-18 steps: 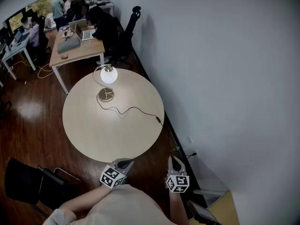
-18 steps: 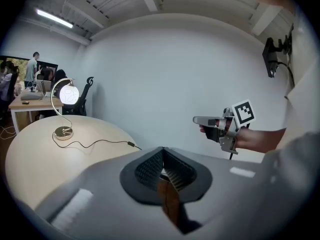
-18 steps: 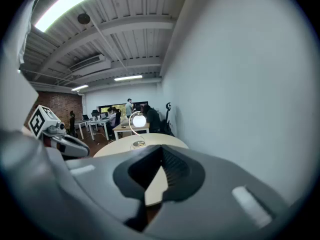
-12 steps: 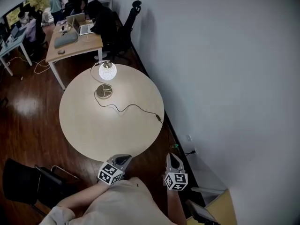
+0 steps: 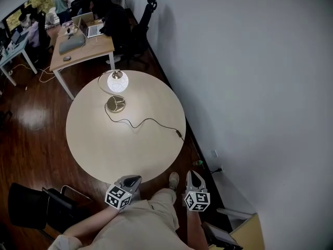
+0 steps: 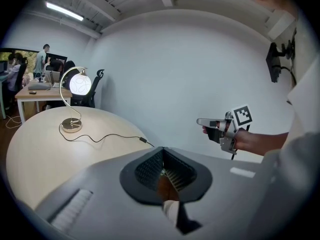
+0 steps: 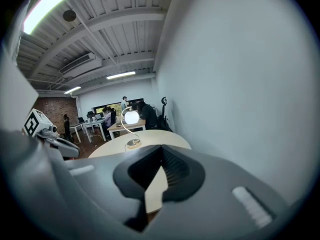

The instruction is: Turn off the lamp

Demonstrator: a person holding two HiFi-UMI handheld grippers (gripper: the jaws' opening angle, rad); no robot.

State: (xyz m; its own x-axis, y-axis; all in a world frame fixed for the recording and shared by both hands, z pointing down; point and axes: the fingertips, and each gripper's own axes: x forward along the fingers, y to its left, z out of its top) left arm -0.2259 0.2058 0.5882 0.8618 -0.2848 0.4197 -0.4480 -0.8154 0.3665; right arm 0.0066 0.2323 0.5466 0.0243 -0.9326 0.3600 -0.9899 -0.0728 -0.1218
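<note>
Lamp (image 5: 117,82) lit on the far side of the round counter (image 5: 104,150)
My left tool (image 5: 128,182) and right tool (image 5: 194,178) are both clenched on nothing, just short of the near edge. The lamp stands ahead and a little left, so my left tool lines up closer; its cord (image 5: 140,122) trails right, where a dark inline piece (image 5: 178,134), maybe the switch, lies nearer my right tool

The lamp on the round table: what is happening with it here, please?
A person stands at the near edge of the round table, a gripper in each hand. The left gripper and the right gripper are both shut and empty, far from the lamp. The lamp is lit on the table's far side, its cord trailing toward the right edge.
</note>
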